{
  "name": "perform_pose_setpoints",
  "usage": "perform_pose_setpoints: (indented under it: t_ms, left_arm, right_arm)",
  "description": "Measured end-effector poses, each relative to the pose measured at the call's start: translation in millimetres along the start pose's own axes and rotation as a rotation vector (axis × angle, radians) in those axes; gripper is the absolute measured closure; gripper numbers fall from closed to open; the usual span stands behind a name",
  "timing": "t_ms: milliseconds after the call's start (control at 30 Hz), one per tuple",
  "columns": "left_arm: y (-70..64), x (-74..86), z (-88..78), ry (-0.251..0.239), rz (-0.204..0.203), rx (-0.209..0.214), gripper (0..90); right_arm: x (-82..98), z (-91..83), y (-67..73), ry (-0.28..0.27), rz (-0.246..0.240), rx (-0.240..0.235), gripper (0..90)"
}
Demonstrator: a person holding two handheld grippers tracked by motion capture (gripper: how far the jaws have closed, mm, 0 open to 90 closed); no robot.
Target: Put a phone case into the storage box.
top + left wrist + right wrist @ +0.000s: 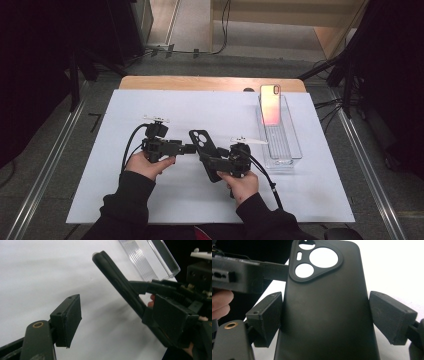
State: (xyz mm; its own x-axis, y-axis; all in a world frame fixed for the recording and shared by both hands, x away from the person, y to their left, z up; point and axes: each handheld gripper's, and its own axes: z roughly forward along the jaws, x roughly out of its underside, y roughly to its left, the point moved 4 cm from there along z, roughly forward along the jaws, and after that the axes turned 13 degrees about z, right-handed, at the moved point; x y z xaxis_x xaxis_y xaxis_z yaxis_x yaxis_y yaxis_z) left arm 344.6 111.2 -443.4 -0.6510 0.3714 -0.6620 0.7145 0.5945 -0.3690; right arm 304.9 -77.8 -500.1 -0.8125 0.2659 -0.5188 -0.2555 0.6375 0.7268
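A: Looking down from the high view, where is the black phone case (205,152)?

B: Raised over the white surface (100,190), between the two hands. The right gripper (216,161) has it by its lower half; its long axis slants up and away to the left, camera cutout end farthest from the person. The left gripper (192,148) points level at it from the left, its tip just beside the case's upper part. I cannot tell from here whether it touches. Well off to the right, a phone (270,104) leans upright in a clear tray (285,150).

A: And the left gripper view?

B: One finger (67,320) shows low at the left, with nothing against its pad. The case (117,285) appears edge-on, up and to the right, apart from that finger. So those fingers stand wide and empty.

A: The right gripper view?

B: The case's back (324,315) lies between both fingers (265,317), cutout end up. The left one meets the case's edge; the right one seems a sliver off, so the hold is wide across the case's breadth and looks light.

A: Which hand matters next?

B: Probably the left: the case's free end lies straight ahead of it, nearer than anything else.
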Motion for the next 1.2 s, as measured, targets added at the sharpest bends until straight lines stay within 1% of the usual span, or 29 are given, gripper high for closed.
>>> perform_pose_setpoints:
  t_ms: [100, 200, 333, 400, 433, 533, 633, 733, 800, 833, 867, 933, 1000, 1033, 1067, 1133, 1200]
  left_arm:
    - [1.1, -4.9, 1.7, -0.002, -0.005, -0.016, 23.0]
    - [1.5, -10.1, 3.7, -0.01, -0.024, -0.03, 23.1]
    - [4.0, -14.3, 9.0, -0.003, -0.036, -0.048, 24.5]
    - [5.3, -16.0, 12.5, 0.01, -0.041, -0.052, 25.7]
    - [5.6, -16.8, 14.6, 0.009, -0.044, -0.055, 27.0]
    - [7.0, -18.2, 20.7, 0.016, -0.076, -0.05, 29.0]
    - [7.6, -19.5, 25.8, 0.024, -0.094, -0.047, 30.9]
    - [5.2, -22.0, 29.5, 0.025, -0.094, -0.051, 31.2]
    - [4.0, -23.5, 31.7, 0.031, -0.091, -0.068, 34.5]
    - [3.8, -24.1, 32.5, 0.03, -0.095, -0.073, 35.1]
    - [3.8, -24.7, 33.4, 0.029, -0.104, -0.075, 38.0]
    - [4.7, -25.3, 35.2, 0.026, -0.125, -0.068, 40.0]
    - [5.0, -25.0, 37.9, 0.033, -0.129, -0.062, 41.8]
    - [4.7, -24.9, 38.9, 0.036, -0.133, -0.062, 42.1]
    - [4.4, -24.9, 39.5, 0.03, -0.135, -0.052, 46.0]
    - [5.2, -25.2, 39.8, 0.024, -0.156, -0.03, 50.4]
    - [4.6, -26.3, 39.8, 0.008, -0.171, -0.019, 58.9]
  right_arm:
    - [1.2, 2.9, 1.3, -0.016, -0.004, 0.006, 13.4]
    - [2.3, 4.6, 2.5, -0.03, -0.004, 0.005, 13.4]
    - [3.8, 5.9, 5.5, -0.046, -0.008, 0.005, 13.3]
    - [4.0, 6.5, 5.9, -0.048, -0.004, 0.001, 13.2]
    - [4.1, 7.0, 5.7, -0.05, -0.002, 0.002, 13.2]
    - [4.4, 8.5, 5.4, -0.051, -0.009, 0.009, 13.2]
    - [5.4, 9.3, 6.2, -0.054, -0.012, 0.014, 13.1]
    - [6.7, 10.4, 7.6, -0.059, -0.02, 0.019, 13.0]
    - [7.1, 11.0, 8.3, -0.061, -0.015, 0.017, 13.0]
    - [7.3, 11.0, 8.6, -0.062, -0.014, 0.016, 12.9]
    - [7.3, 11.0, 8.9, -0.065, -0.009, 0.015, 12.9]
    - [6.8, 10.7, 9.0, -0.076, -0.006, 0.014, 12.9]
    - [6.3, 9.9, 9.4, -0.093, 0.001, 0.013, 12.9]
    - [5.8, 9.6, 9.4, -0.108, -0.009, 0.011, 12.8]
    - [5.7, 8.9, 10.3, -0.119, -0.015, 0.011, 12.8]
    - [5.7, 8.2, 11.3, -0.132, -0.022, 0.018, 12.8]
    - [5.9, 8.8, 11.3, -0.139, -0.02, 0.023, 12.8]
